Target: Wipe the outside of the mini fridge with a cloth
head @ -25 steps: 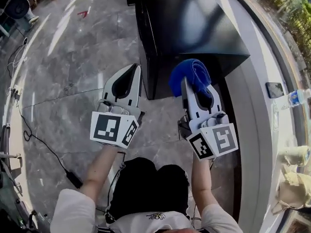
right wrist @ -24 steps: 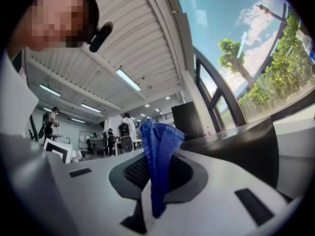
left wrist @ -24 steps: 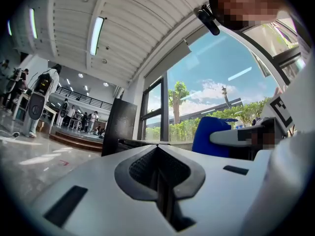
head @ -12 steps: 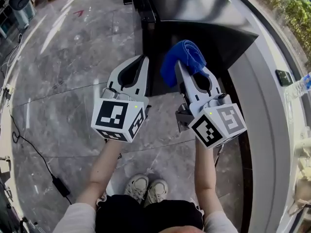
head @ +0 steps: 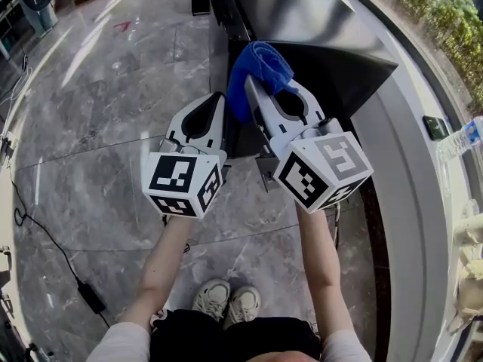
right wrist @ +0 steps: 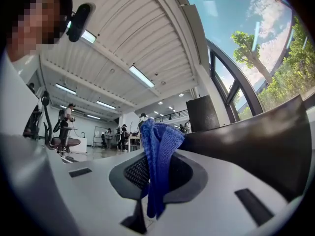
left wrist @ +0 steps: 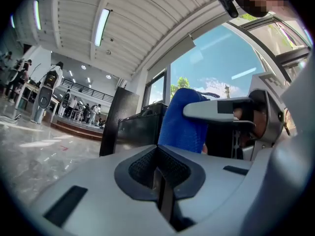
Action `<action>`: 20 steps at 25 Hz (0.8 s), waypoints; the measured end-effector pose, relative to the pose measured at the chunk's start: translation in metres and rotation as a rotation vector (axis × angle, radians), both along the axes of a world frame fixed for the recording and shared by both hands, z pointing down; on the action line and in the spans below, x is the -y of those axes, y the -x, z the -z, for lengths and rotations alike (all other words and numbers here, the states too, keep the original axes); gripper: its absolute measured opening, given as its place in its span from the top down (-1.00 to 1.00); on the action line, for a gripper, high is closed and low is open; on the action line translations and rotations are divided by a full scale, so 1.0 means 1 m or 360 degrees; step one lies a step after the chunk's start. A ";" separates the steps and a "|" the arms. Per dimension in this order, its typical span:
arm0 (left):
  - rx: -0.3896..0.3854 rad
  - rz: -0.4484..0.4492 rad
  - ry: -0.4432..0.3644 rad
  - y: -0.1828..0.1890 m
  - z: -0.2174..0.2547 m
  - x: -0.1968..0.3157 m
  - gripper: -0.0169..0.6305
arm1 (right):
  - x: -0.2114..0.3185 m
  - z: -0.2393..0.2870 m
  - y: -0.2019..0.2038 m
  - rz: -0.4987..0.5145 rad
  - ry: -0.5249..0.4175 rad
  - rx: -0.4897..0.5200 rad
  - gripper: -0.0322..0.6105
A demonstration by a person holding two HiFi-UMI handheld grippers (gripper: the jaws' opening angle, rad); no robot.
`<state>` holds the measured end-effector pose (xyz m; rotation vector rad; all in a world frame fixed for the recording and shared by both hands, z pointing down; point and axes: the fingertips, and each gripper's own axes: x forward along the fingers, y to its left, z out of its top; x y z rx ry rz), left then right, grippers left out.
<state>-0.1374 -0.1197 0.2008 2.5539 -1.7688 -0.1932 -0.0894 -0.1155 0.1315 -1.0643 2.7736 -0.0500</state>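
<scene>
Fridge (head: pixel 302 21) edge lies just beyond the cloth (head: pixel 256 66); right tongs (head: pixel 250 89) pinch one fold (left tongs (head: pixel 216 100) closed on nothing), so rubbing could drag it free

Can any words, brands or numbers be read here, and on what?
No readable text.
The left gripper and right gripper bear black-and-white square patterns, not letters.
The cloth shows no label.
The bottle label and the red floor mark are too small to read.
</scene>
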 end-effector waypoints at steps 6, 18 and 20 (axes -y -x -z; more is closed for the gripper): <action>-0.0059 0.0022 0.0076 0.014 -0.007 0.004 0.93 | 0.014 0.002 0.024 -0.0004 0.0063 -0.0059 0.70; 0.0047 -0.0165 0.0000 -0.050 -0.005 -0.006 0.93 | 0.036 -0.002 -0.015 -0.0163 0.0056 -0.0085 0.70; 0.0047 -0.0194 -0.0012 -0.056 -0.007 -0.005 0.93 | 0.039 0.000 -0.020 -0.0185 0.0009 -0.0120 0.70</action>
